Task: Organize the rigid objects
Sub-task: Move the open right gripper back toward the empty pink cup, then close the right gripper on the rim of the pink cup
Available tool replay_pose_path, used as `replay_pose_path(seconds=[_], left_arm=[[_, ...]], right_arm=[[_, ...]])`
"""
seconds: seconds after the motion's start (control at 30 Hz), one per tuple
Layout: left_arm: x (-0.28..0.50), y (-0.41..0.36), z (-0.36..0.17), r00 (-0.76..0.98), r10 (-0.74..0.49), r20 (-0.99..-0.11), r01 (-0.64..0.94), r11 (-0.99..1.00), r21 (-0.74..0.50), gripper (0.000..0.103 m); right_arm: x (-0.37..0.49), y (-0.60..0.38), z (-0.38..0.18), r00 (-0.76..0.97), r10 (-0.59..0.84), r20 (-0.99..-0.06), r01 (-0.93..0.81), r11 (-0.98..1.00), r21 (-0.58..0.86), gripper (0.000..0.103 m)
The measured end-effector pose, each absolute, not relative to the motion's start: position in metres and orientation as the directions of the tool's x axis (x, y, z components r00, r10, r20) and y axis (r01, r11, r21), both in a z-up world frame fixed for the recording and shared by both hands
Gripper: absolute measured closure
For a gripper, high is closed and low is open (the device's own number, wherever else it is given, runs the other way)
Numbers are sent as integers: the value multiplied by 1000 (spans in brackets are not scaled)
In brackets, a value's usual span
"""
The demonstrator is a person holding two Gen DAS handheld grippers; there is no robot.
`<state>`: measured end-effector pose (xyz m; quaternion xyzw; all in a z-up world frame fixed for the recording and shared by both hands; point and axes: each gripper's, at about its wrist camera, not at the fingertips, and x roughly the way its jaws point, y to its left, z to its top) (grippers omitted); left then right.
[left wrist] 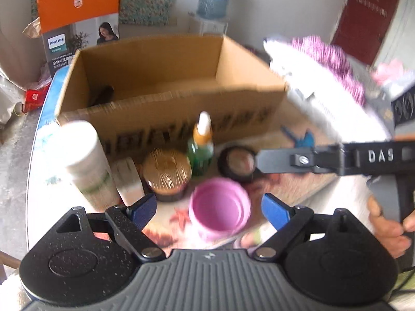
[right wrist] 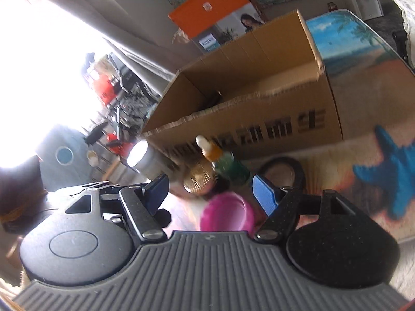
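A pink-lidded jar point(left wrist: 219, 208) stands on the table between my left gripper's point(left wrist: 208, 210) open blue pads. Behind it stand a toothpick holder point(left wrist: 167, 172), a green dropper bottle point(left wrist: 201, 145), a round black compact point(left wrist: 237, 163), a white bottle point(left wrist: 85, 160) and a small white box point(left wrist: 129, 180). An open cardboard box point(left wrist: 166, 88) sits behind them, with a dark object inside. My right gripper point(right wrist: 210, 194) is open above the pink jar point(right wrist: 227, 215); the left wrist view shows one of its fingers point(left wrist: 280, 159) reaching in from the right near the compact.
An orange Philips carton point(left wrist: 77, 20) stands behind the box at left. A white and purple bundle point(left wrist: 326, 77) lies at right. A water dispenser point(left wrist: 214, 0) stands at the back. The table point(right wrist: 363, 51) has a beach print with a blue starfish point(right wrist: 391, 171).
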<state>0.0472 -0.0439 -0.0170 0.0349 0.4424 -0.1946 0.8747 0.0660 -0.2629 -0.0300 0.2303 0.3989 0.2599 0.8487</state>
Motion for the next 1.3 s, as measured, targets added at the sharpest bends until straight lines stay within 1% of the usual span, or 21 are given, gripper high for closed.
replay_pose_path(seconds=[0.1,0.23,0.3,0.37,0.4,0.43,0.47,0.5,0.57,0.7,0.73,0.87,1.1,1.3], left_arm=[[45,-55,-37,510,-277,-814,386,920,-70,14],[40,-72,-54,517,-237,-822,412,911,-3,14],[38,-78,-59,529,-219,-820,418,908,27,14],[37,-83,-62,536,-208,-818,422,905,46,15],[37,-84,-64,536,-206,-818,423,905,50,15],[36,-85,-65,536,-204,-819,423,905,52,17],[36,-85,-66,535,-204,-820,422,905,50,20],[36,-85,-66,534,-204,-821,420,906,47,22],[38,-85,-69,532,-205,-822,413,910,41,31],[40,-82,-71,525,-219,-822,408,913,18,36],[40,-82,-71,524,-225,-822,411,912,13,39],[38,-86,-70,537,-213,-816,418,908,38,39],[40,-88,-70,534,-216,-817,426,904,39,39],[46,-89,-72,517,-208,-830,426,904,39,36]], right_arm=[[62,-250,-43,534,603,-593,-251,783,569,32],[67,-236,-46,532,570,-626,-266,814,516,38],[71,-233,-49,525,565,-636,-268,820,506,44],[74,-232,-54,517,563,-645,-261,821,507,54],[73,-234,-54,514,562,-648,-256,822,509,57],[74,-235,-56,510,562,-651,-252,822,511,62],[75,-235,-58,505,563,-654,-250,821,514,68],[75,-235,-60,502,563,-656,-246,821,516,70],[76,-236,-63,497,562,-661,-239,821,518,76],[79,-237,-67,485,567,-666,-229,817,530,81],[79,-237,-68,482,569,-666,-228,816,531,82],[79,-237,-69,488,564,-666,-229,819,526,85],[81,-238,-70,489,553,-674,-221,827,518,85],[82,-238,-75,478,556,-680,-215,825,523,83]])
